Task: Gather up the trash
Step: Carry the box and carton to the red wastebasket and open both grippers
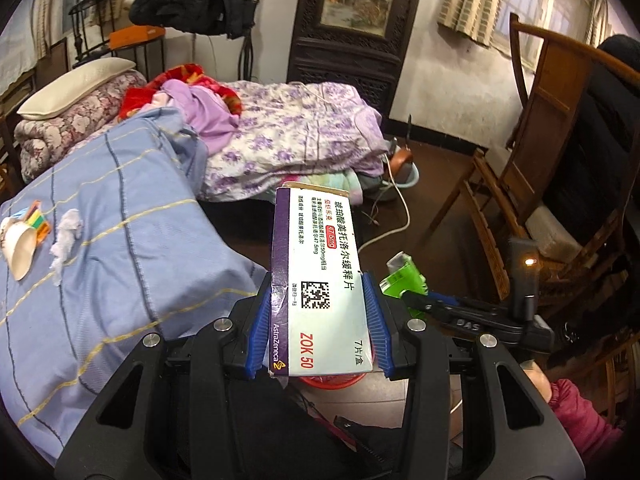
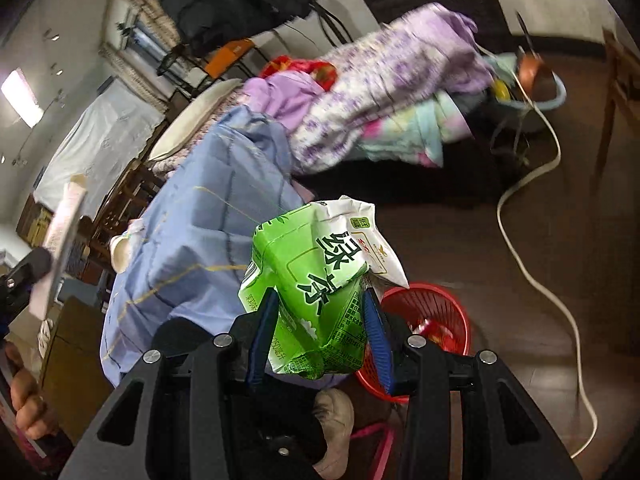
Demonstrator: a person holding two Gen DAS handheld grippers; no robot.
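my left gripper (image 1: pixel 318 312) pinches the medicine box (image 1: pixel 320 280) at lower centre; my right gripper (image 2: pixel 320 334) clamps the crushed green carton (image 2: pixel 312 288), red basket (image 2: pixel 448 316) just behind, lower right

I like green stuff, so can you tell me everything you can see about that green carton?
The green carton is a crumpled paper drink box, bright green with a white top and big dark characters on the front. Its top flaps are bent open and its sides are dented. It stands roughly upright, squeezed between the blue pads of the right gripper, which alone touches it. It hangs in the air, with the red basket on the floor just behind and below it. The left wrist view shows it too, beside the medicine box.
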